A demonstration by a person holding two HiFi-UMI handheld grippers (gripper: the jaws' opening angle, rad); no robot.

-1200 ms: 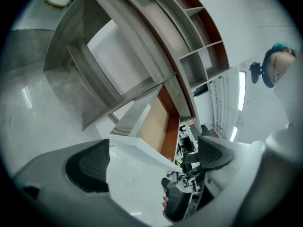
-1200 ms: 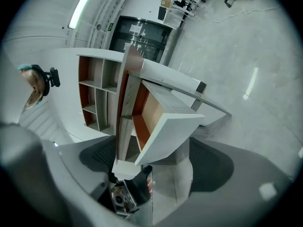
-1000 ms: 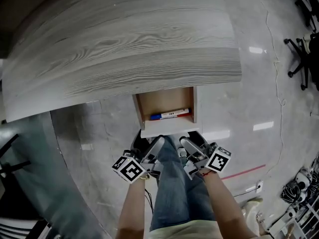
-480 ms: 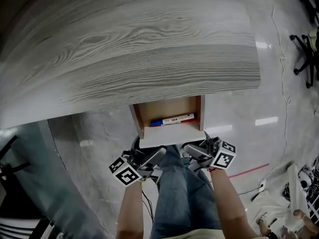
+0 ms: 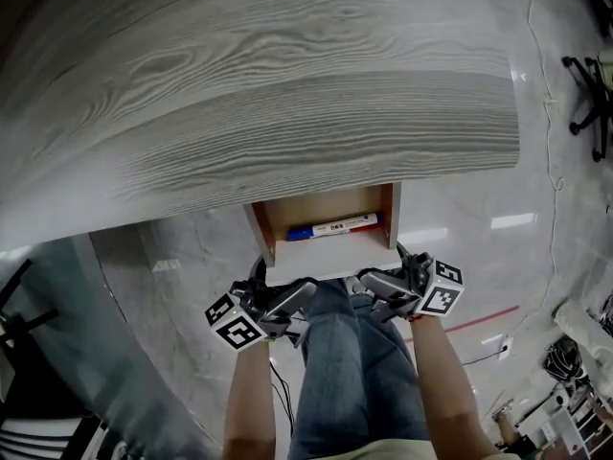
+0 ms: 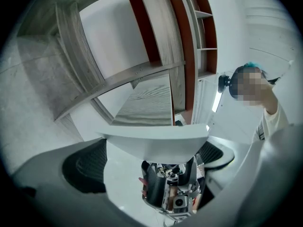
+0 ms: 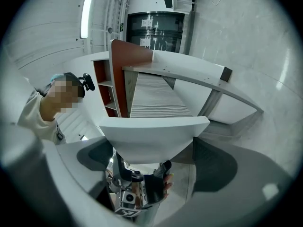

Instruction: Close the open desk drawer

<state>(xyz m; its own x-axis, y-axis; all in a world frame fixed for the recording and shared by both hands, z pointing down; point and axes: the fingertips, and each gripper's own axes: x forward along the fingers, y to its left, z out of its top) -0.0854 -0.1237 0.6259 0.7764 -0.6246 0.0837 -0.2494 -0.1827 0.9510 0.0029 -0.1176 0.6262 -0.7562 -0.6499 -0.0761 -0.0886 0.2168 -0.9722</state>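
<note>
The desk (image 5: 259,94) hides the back of the drawer (image 5: 326,268), and the print on the pen (image 5: 335,227) is too small to read. The drawer stands open under the desk edge, white in front, wood inside. The left gripper (image 5: 283,297) and the right gripper (image 5: 385,282) both have jaws spread wide, with the drawer's front between them.

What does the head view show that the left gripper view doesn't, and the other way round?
Head view only: the inside of the drawer, holding a pen with a blue end, and the person's jeans. Left gripper view only: red-brown shelves, and the jaws of the left gripper standing apart beside the white drawer front. Both: that drawer front and the right gripper.
</note>
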